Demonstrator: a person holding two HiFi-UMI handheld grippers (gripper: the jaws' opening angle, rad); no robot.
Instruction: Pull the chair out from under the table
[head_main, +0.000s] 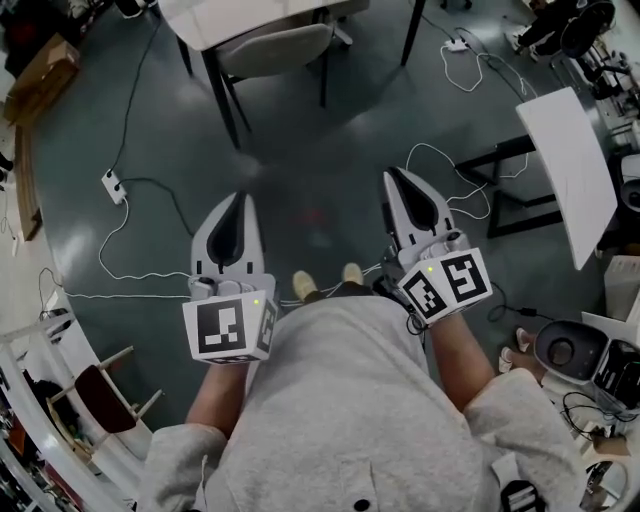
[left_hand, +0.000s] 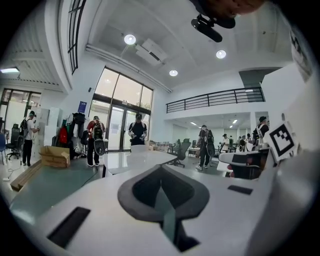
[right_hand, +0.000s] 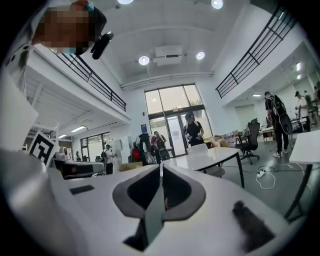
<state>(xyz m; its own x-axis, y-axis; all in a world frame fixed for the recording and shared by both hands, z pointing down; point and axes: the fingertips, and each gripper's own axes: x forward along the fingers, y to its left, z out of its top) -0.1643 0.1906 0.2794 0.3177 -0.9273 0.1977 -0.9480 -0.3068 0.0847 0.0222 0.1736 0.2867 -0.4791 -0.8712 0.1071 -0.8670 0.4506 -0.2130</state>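
A white-topped table (head_main: 240, 15) stands at the far end of the floor. A grey chair (head_main: 275, 50) is tucked under it, with its seat partly showing between the black legs. My left gripper (head_main: 240, 198) and right gripper (head_main: 393, 176) are held side by side in front of the person, well short of the chair. Both point toward it, and both are shut with nothing between the jaws. In the left gripper view the gripper (left_hand: 161, 169) faces the table (left_hand: 135, 159) and the chair back (left_hand: 139, 148). The right gripper view has the gripper (right_hand: 160, 167), the table (right_hand: 212, 157) and the chair (right_hand: 199, 148).
White cables and a power strip (head_main: 112, 186) lie on the dark floor at the left. More cable (head_main: 470, 60) trails at the upper right. A second white table (head_main: 570, 170) stands at the right, and a wooden chair (head_main: 100, 395) at the lower left. Several people stand far off (left_hand: 137, 131).
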